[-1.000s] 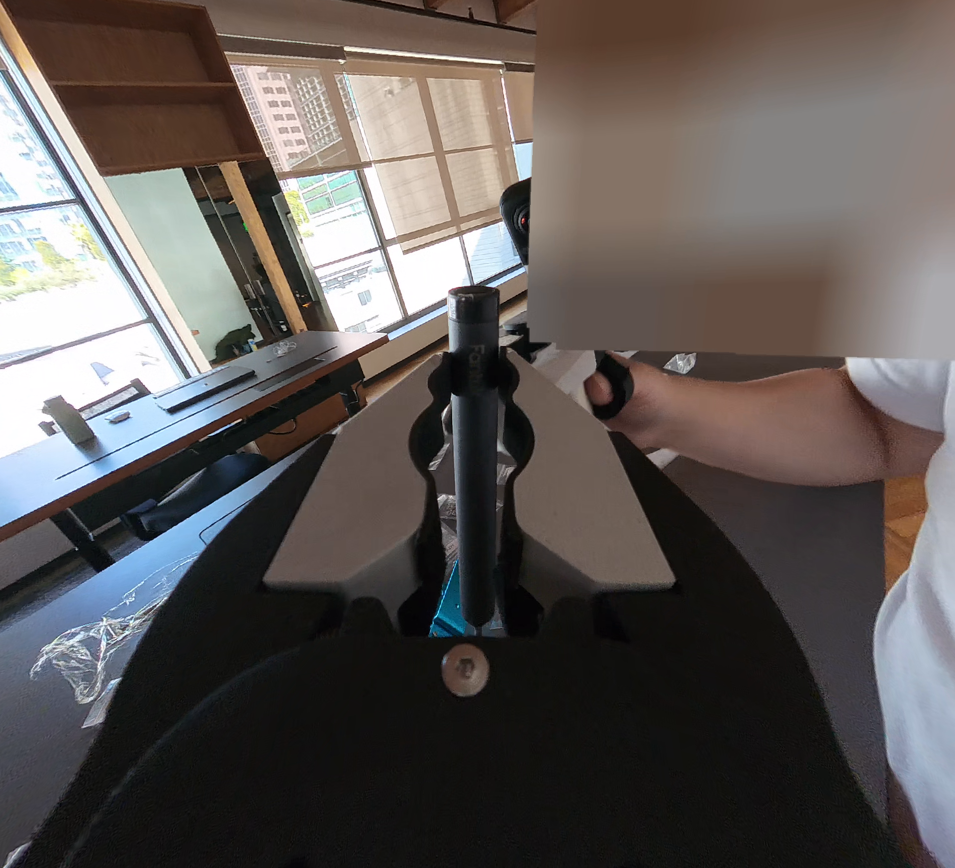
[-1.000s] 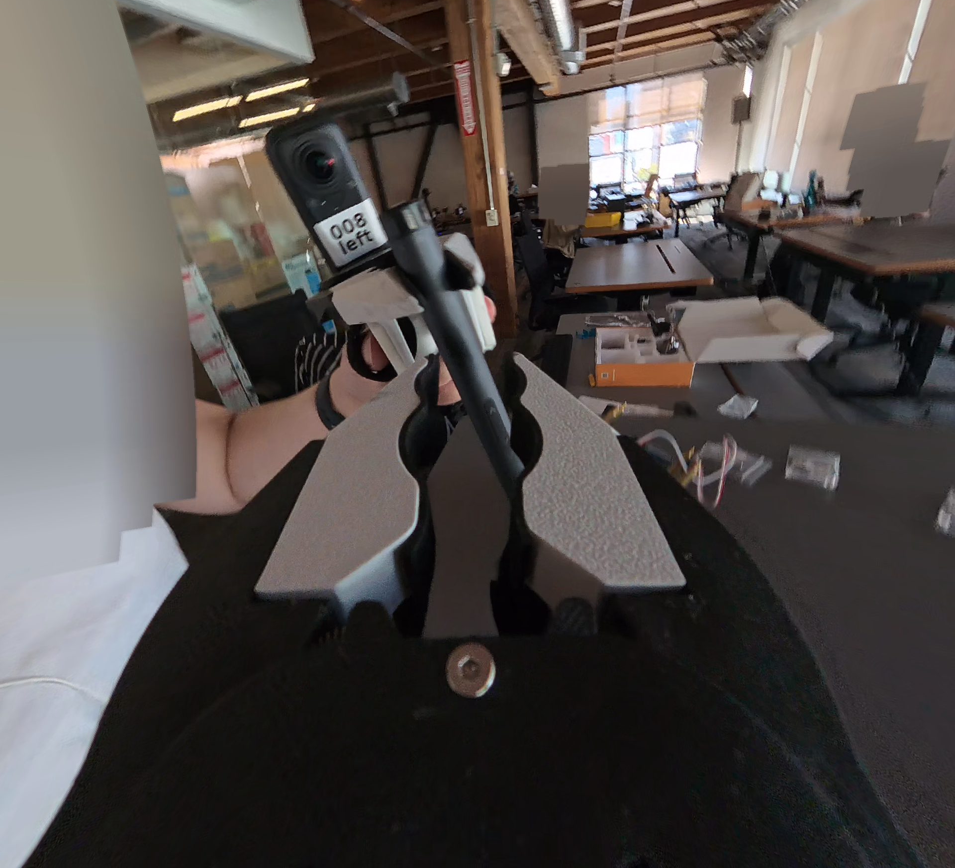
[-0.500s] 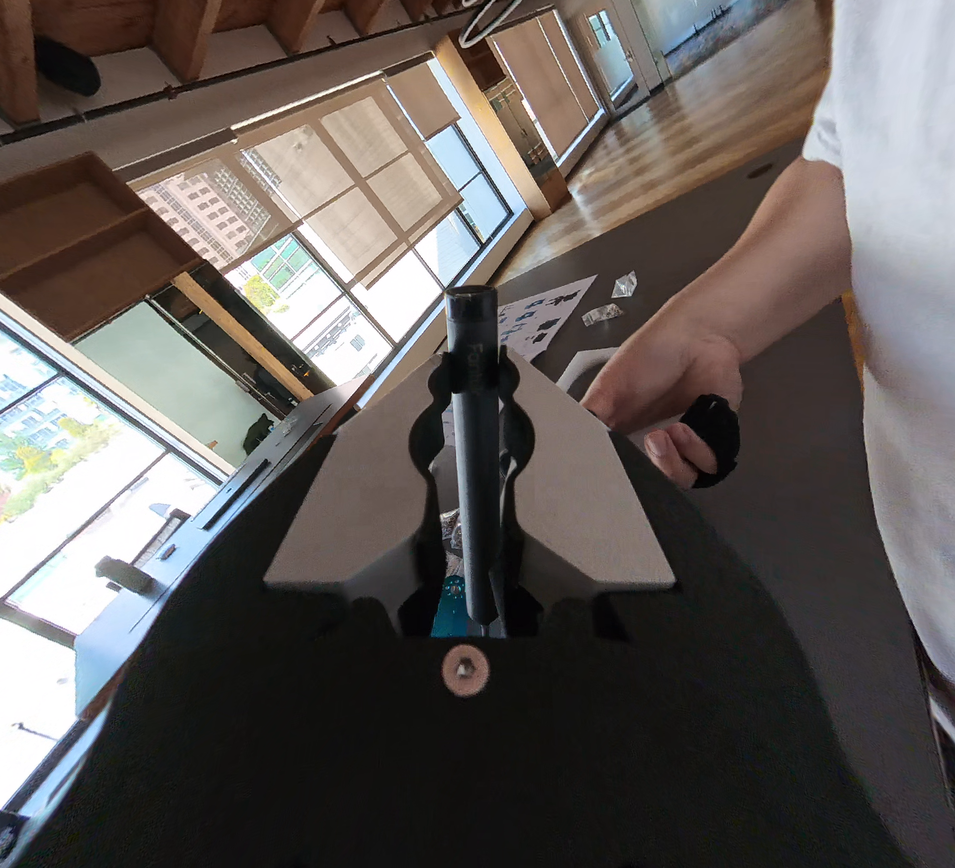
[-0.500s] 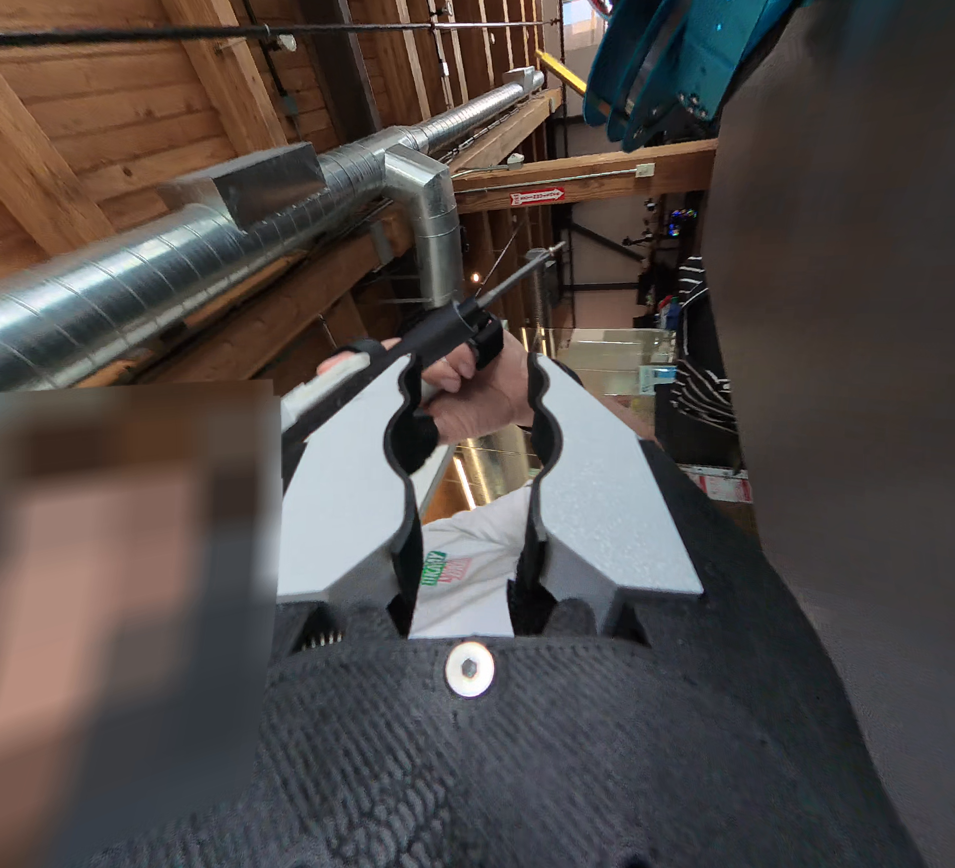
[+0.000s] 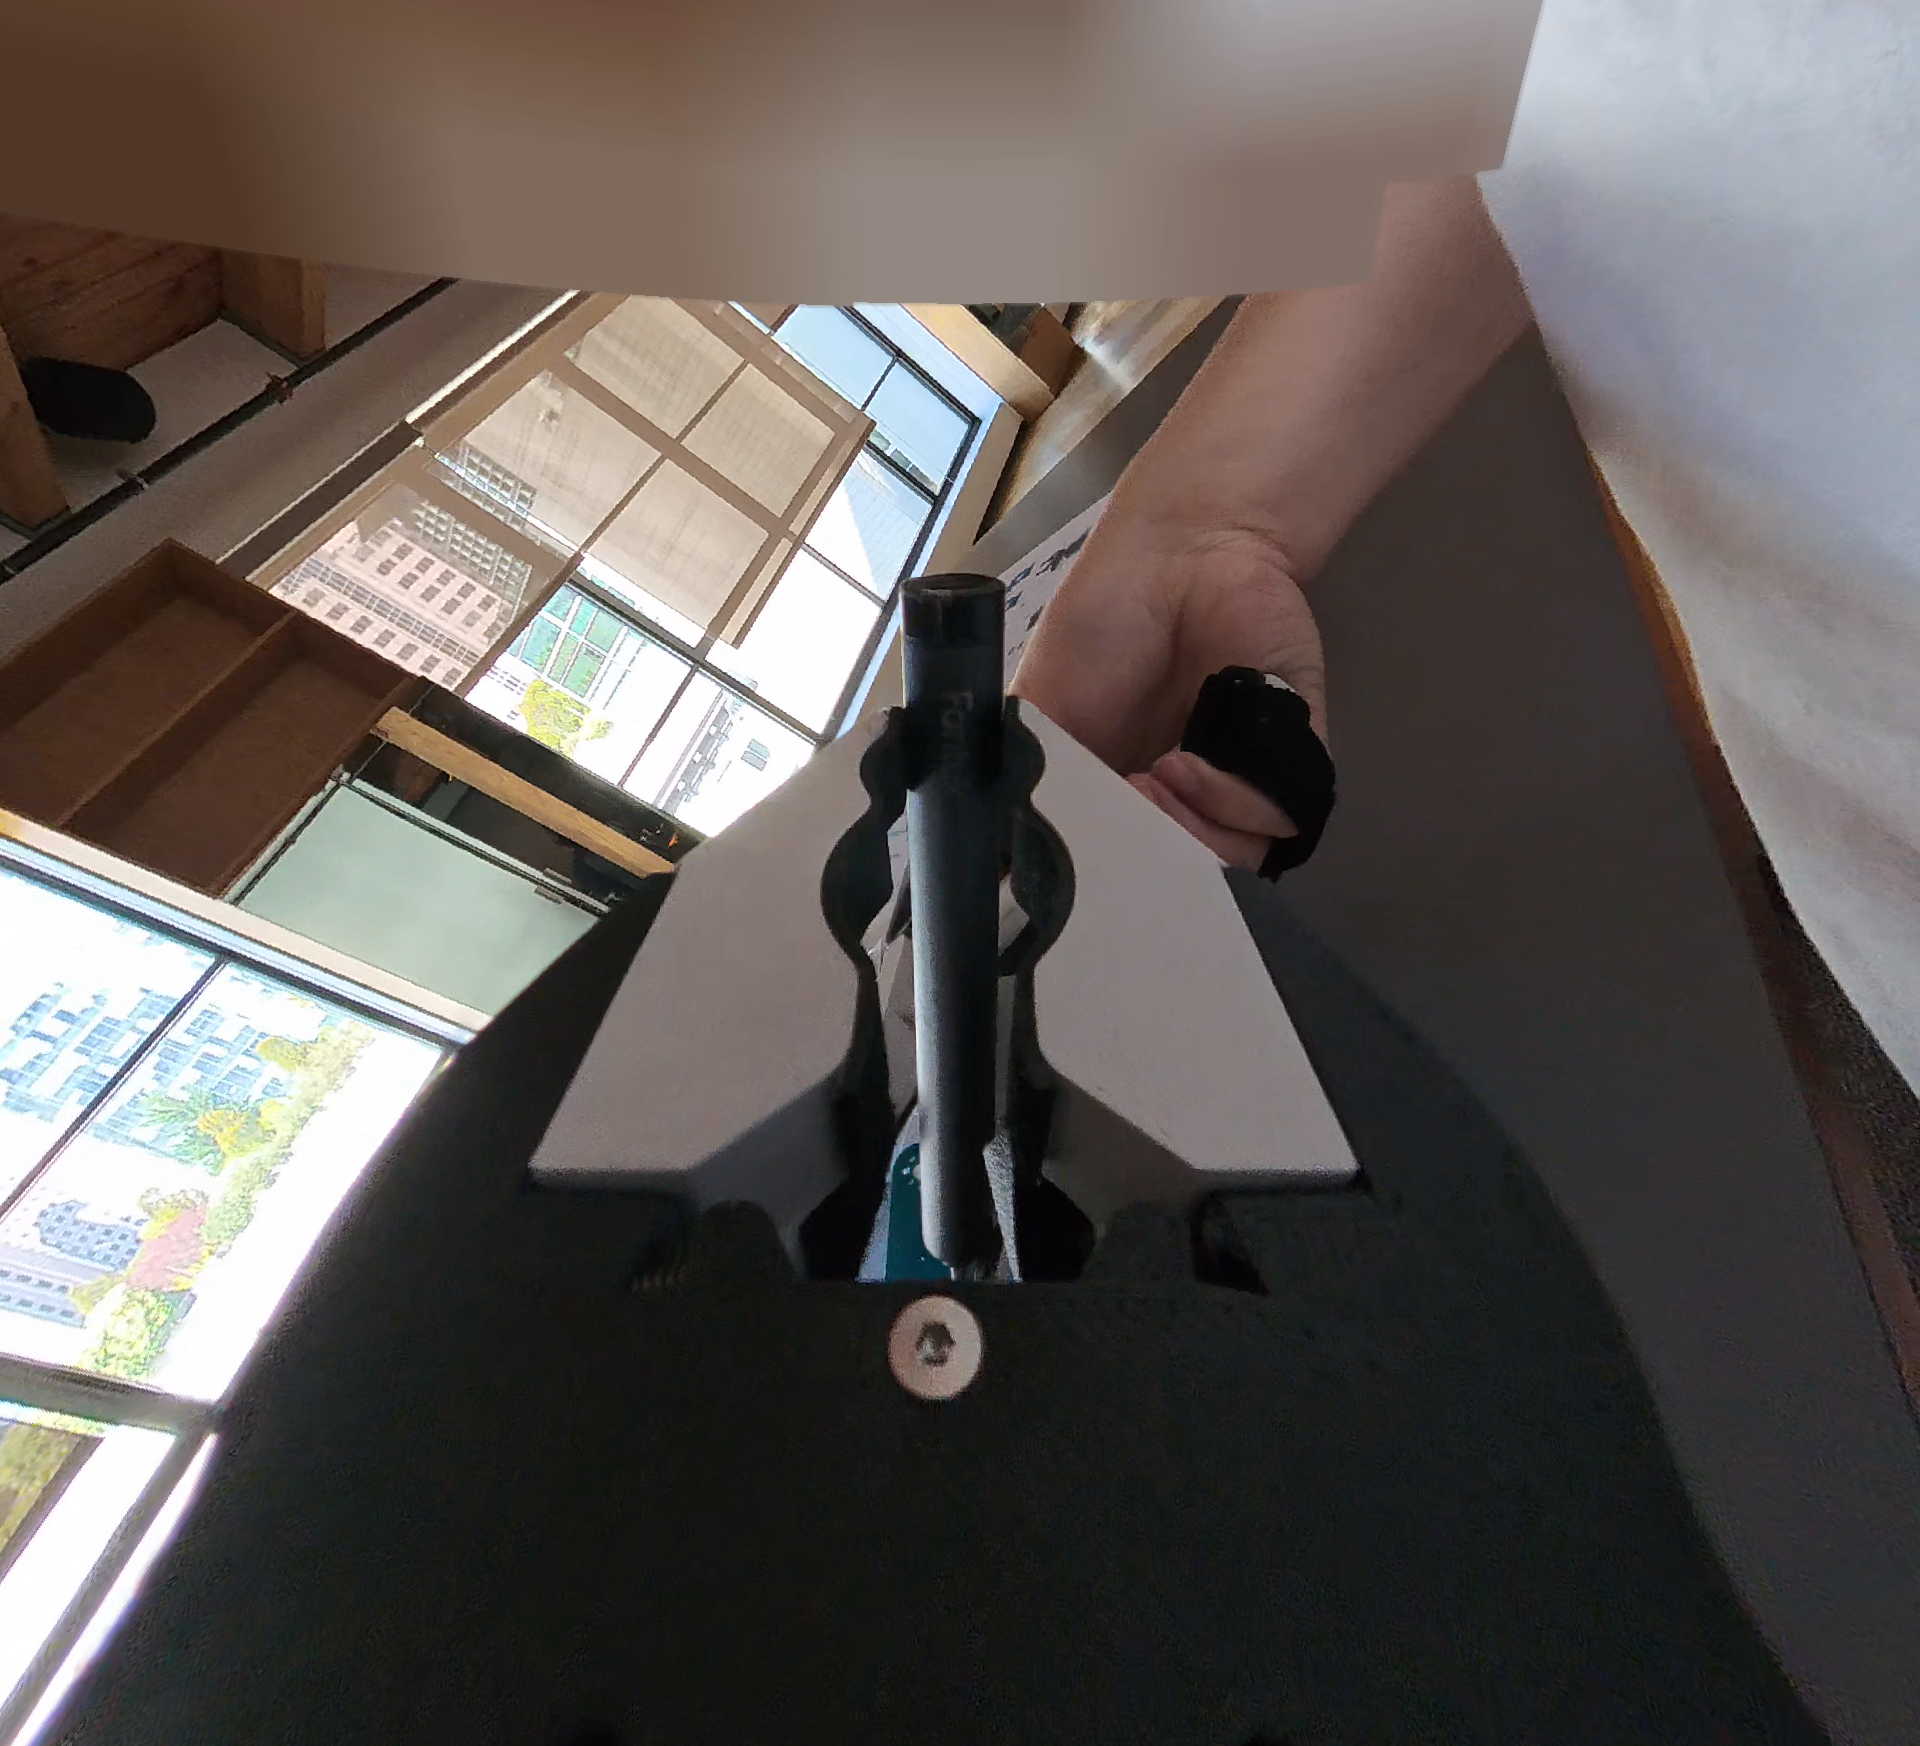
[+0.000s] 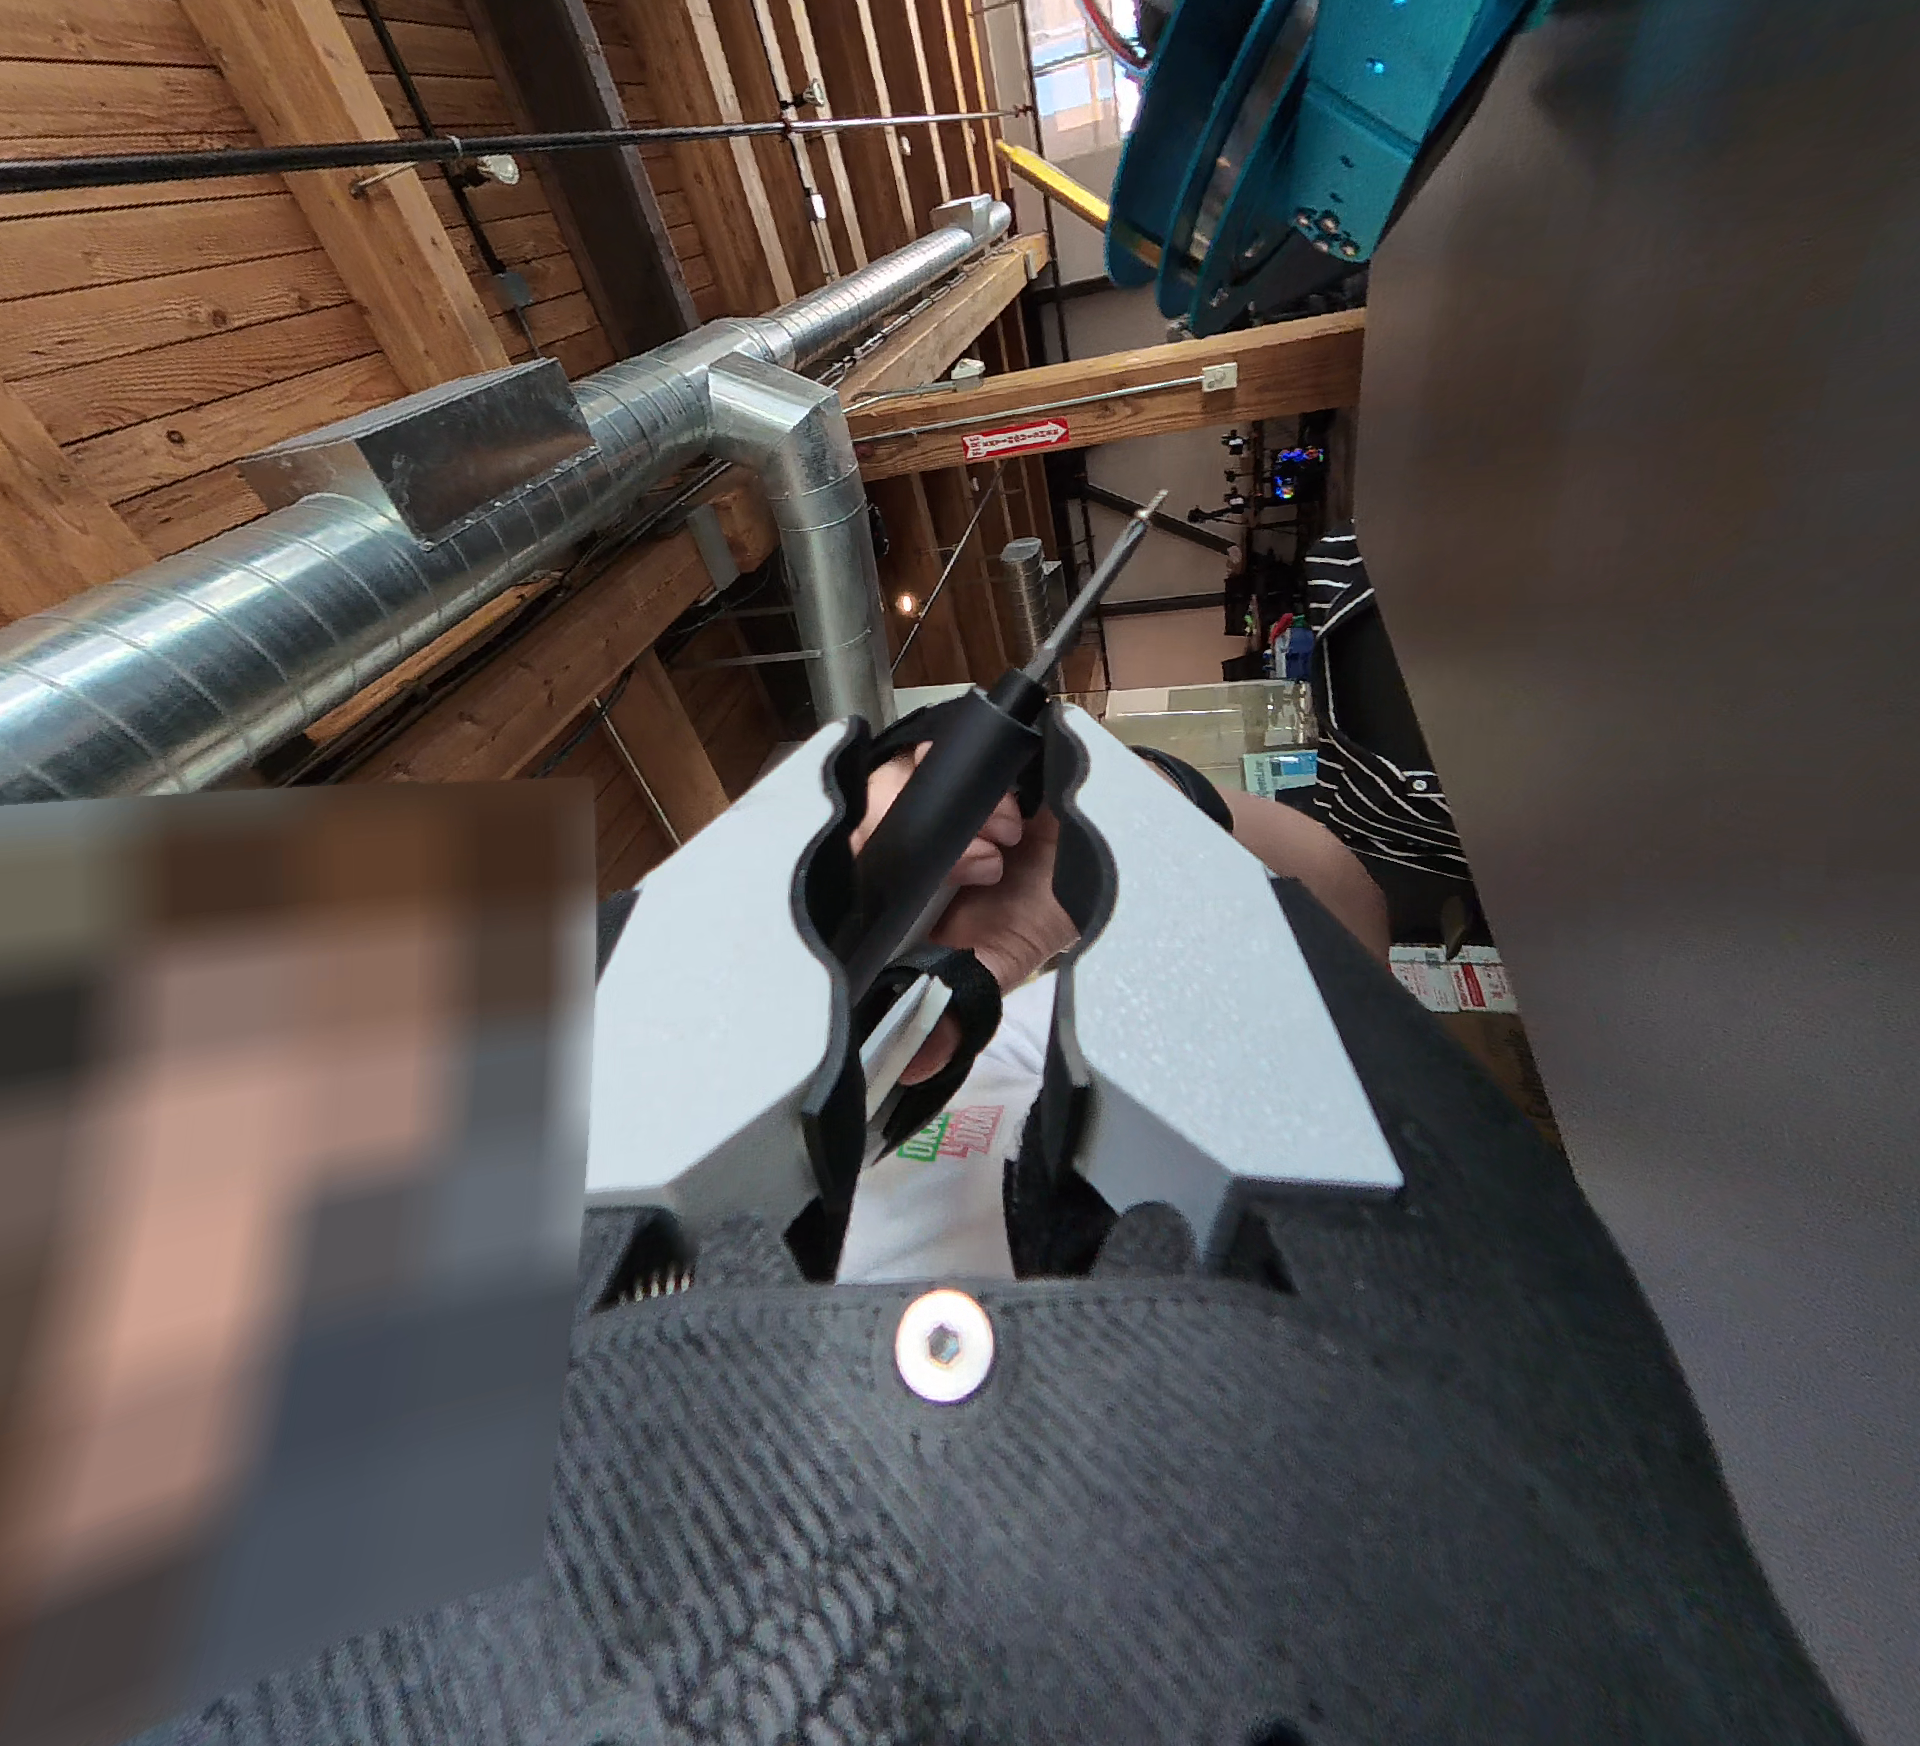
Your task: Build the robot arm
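Left gripper clamping black screwdriver, right gripper jaws parted

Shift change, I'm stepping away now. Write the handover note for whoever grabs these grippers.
Left gripper: shut on the dark screwdriver, handle lying along the fingers, raised in the air.
Right gripper: open, holding nothing. The screwdriver shows beyond its fingers, bit tip touching nothing.
Blue metal bracket assembly: against the dark table; neither gripper touches it.
Both cameras are tilted toward the ceiling.
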`<state>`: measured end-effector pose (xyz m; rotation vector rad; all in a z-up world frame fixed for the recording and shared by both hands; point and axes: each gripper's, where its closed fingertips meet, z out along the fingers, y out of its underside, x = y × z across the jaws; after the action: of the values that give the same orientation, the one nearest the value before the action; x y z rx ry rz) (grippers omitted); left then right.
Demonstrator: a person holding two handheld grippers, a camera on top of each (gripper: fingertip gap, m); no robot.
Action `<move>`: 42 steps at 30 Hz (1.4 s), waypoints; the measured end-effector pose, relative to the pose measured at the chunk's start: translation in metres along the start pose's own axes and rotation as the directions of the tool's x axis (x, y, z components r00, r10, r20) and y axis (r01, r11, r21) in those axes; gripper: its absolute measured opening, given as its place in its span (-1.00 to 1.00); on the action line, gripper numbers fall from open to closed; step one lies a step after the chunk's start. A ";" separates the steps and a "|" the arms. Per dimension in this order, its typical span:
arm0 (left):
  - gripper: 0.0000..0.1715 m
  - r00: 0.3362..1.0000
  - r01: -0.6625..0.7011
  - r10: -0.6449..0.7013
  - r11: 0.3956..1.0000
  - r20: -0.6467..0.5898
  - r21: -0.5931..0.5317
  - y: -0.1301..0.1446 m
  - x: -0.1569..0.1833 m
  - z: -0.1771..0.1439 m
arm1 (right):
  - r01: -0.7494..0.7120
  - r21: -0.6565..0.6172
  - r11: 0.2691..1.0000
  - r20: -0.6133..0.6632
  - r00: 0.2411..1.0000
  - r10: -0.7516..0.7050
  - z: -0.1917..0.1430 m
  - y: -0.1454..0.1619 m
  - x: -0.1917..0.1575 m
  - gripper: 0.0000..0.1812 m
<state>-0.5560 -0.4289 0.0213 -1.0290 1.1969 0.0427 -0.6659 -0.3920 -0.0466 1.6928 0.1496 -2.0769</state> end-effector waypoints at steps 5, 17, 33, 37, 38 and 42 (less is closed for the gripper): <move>-0.82 0.999 -0.035 0.035 0.999 -0.028 -0.001 0.005 0.013 -0.002 | 0.012 0.030 0.999 -0.039 0.999 -0.010 -0.003 -0.007 0.009 -0.74; -0.70 0.987 0.133 -0.134 0.991 0.085 0.010 0.029 0.039 -0.008 | 0.032 0.118 0.992 -0.024 0.999 -0.030 -0.001 -0.028 0.017 -0.80; -0.76 0.981 -0.179 0.166 0.975 -0.100 -0.132 0.000 0.087 0.049 | 0.147 -0.155 0.977 -0.102 0.981 -0.164 -0.047 0.024 0.007 -0.76; -0.76 0.977 -0.200 0.179 0.959 -0.117 -0.202 -0.003 0.094 0.072 | 0.111 -0.167 0.980 -0.081 0.989 -0.125 -0.066 0.024 -0.003 -0.80; -0.75 0.979 -0.198 0.179 0.955 -0.100 -0.223 -0.003 0.094 0.078 | 0.088 -0.156 0.984 -0.063 0.993 -0.099 -0.070 0.022 -0.006 -0.80; -0.71 0.985 -0.159 0.170 0.947 0.019 -0.279 -0.004 0.088 0.099 | 0.032 -0.157 0.987 0.031 0.999 -0.027 -0.083 0.020 -0.027 -0.83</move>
<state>-0.4433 -0.4060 -0.0452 -1.1622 1.2587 0.3712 -0.5789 -0.3727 -0.0364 1.5749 0.3225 -2.0520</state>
